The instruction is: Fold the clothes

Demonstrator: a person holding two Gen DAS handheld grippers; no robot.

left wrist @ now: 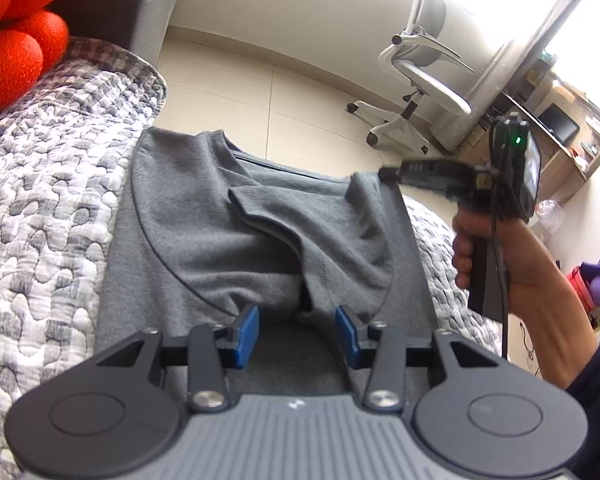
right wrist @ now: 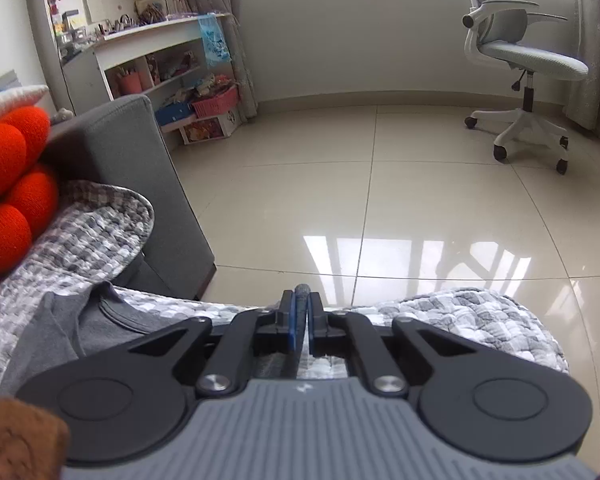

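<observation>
Grey-and-white quilted bed cover carries the grey cotton T-shirt. Left gripper hovers, fingers apart; right gripper fingers pinch its lifted edge.

Bed under a grey-and-white checked quilt — bumpy, quilted surface. Grey T-shirt spread flat on it, partly folded over itself. Red knotted cushion at the far left — resting on the quilt.
</observation>
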